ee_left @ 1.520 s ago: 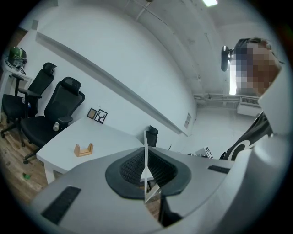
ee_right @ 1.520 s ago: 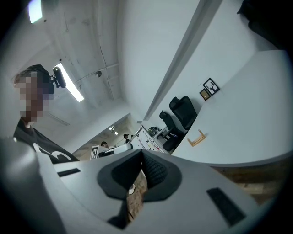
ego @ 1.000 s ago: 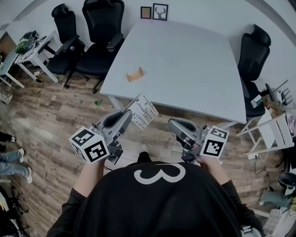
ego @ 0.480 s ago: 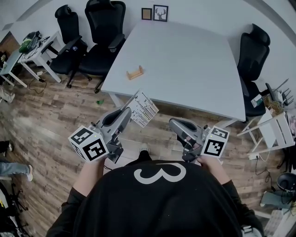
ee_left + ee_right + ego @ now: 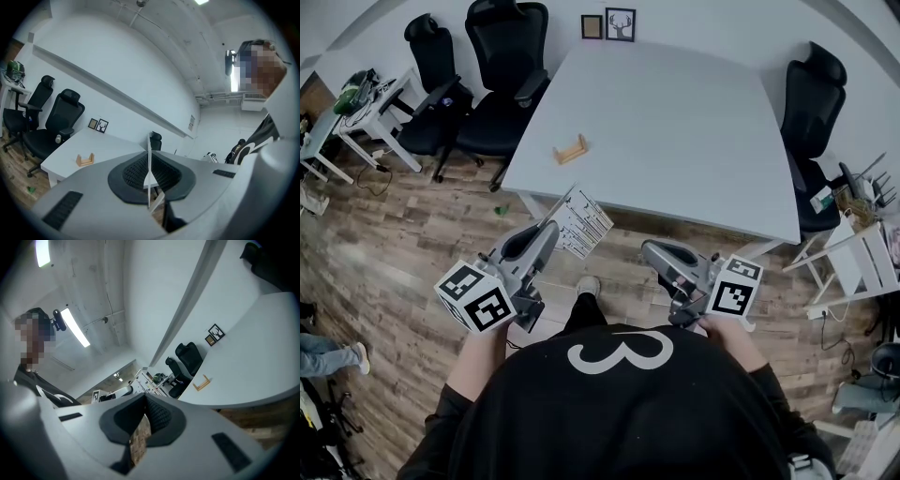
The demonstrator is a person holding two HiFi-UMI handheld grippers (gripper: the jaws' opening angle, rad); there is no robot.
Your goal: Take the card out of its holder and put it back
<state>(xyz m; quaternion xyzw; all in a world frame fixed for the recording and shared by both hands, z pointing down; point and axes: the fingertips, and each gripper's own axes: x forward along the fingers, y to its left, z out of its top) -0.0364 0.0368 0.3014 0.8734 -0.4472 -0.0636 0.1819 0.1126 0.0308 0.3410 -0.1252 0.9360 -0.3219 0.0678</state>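
The white printed card (image 5: 584, 222) is pinched at its lower corner by my left gripper (image 5: 551, 231), held in the air above the wood floor in front of the table. In the left gripper view the card (image 5: 149, 171) shows edge-on between the shut pads. The small wooden holder (image 5: 572, 150) stands empty on the white table (image 5: 675, 131) near its left edge, well ahead of both grippers; it also shows as the holder (image 5: 85, 161) and the holder (image 5: 202, 382). My right gripper (image 5: 654, 251) hangs level with the left, its jaws together with nothing between them.
Black office chairs (image 5: 502, 66) stand left of the table and another chair (image 5: 811, 103) at its right. Two small picture frames (image 5: 610, 24) lean at the table's far edge. White side desks (image 5: 356, 117) and a shelf (image 5: 862, 258) flank the floor.
The left gripper with the card has drifted slightly down and left. The right gripper has stayed where it was. A shoe now shows on the floor between the grippers.
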